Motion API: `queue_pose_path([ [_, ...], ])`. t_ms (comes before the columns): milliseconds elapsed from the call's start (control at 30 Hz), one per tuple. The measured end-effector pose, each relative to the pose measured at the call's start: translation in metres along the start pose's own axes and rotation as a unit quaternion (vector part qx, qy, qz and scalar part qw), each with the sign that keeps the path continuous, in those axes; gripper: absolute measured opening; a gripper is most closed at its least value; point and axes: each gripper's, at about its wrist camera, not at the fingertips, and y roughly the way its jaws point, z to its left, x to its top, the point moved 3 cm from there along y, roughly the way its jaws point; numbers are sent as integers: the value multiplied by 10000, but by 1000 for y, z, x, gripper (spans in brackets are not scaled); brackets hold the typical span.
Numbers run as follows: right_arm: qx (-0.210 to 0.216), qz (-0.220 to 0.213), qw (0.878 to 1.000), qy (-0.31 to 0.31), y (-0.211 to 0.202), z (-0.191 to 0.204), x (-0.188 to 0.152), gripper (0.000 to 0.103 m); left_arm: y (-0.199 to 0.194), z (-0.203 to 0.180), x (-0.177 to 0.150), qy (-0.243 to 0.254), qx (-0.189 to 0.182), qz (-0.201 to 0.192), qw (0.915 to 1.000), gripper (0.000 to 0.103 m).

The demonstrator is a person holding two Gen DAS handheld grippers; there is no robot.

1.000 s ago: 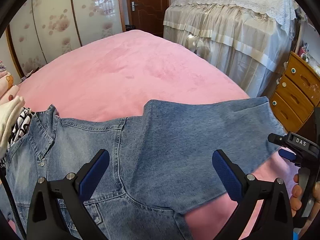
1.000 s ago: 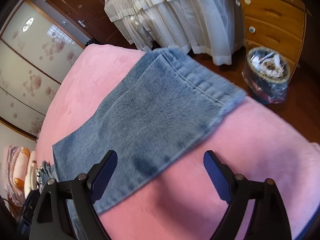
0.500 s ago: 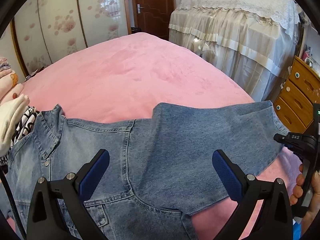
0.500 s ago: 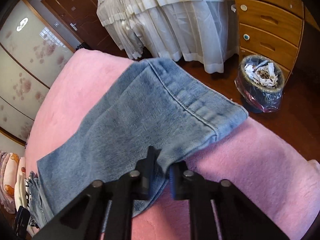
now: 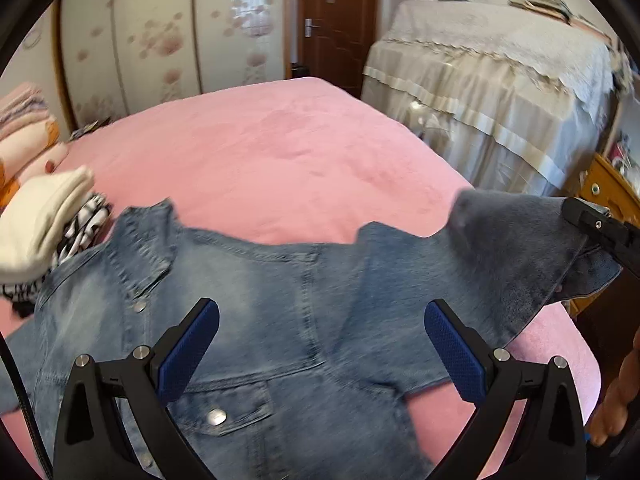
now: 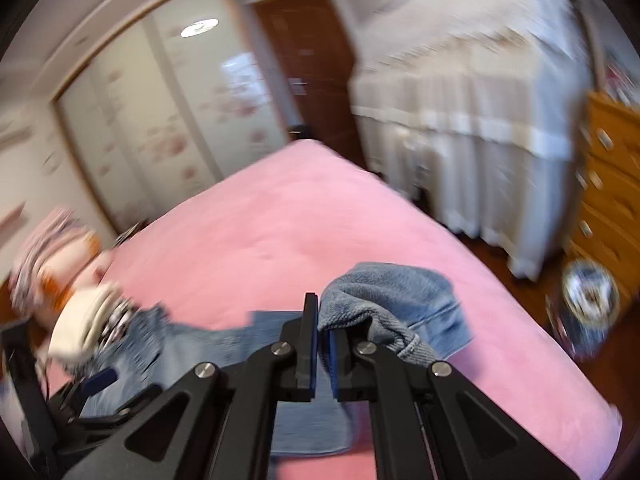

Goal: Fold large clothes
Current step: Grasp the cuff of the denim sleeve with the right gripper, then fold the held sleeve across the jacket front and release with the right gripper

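A blue denim shirt (image 5: 260, 280) lies spread on the pink bed (image 5: 260, 152), collar to the left and buttons facing up. My left gripper (image 5: 320, 308) hovers open over the shirt's chest, nothing between its blue pads. At the right, my right gripper (image 5: 600, 232) holds the shirt's sleeve (image 5: 500, 248) up off the bed. In the right wrist view its jaws (image 6: 322, 320) are closing tight, with the sleeve's (image 6: 392, 292) cuff end pinched between the pads and bunched over the right finger. The rest of the shirt (image 6: 224, 340) trails down to the left.
Folded clothes (image 5: 40, 220) are stacked at the bed's left edge. A lace-covered piece of furniture (image 5: 500, 92) stands beyond the bed's right side. A wooden dresser (image 6: 612, 184) and a lined waste bin (image 6: 590, 296) stand on the floor. A hand (image 5: 616, 392) shows at the right edge.
The right gripper shut on the sleeve's end, then lifted it off the bed and rolled level. The left gripper rose and drew back a little, still open.
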Motion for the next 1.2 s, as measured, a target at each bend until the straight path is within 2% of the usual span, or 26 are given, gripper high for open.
queue_pose_path([
  [133,443,303,9951,-834,13,69,-24,4,-8,51,-14,-371,123,148,9991,102],
  [200,607,620,9885,-1237,29,101,-51,4,-8,79,-23,-512,271,198,9981,102],
  [333,640,1242,9756,-1692,64,140,-112,6,4,125,-49,-748,254,616,9950,102],
  [433,461,1640,9680,-1842,83,150,-154,12,13,143,-68,-843,145,835,9928,102],
  [500,492,1818,9653,-1812,85,153,-173,29,16,145,-76,-836,23,897,9925,102],
  [533,530,1885,9651,-1739,83,152,-180,33,17,144,-78,-787,-31,900,9928,102],
  [600,630,1910,9670,-1567,78,156,-184,47,17,135,-79,-599,-106,865,9944,102],
  [667,734,1883,9702,-1338,70,153,-185,54,16,120,-78,-365,-163,812,9959,102],
  [833,844,1962,9731,-865,42,133,-193,54,8,81,-74,155,-371,671,9969,102],
  [933,733,1920,9770,-563,29,115,-194,54,5,59,-75,503,-453,612,9958,102],
  [1200,407,1870,9801,532,-2,41,-193,54,14,1,-97,1479,-705,853,9828,102],
])
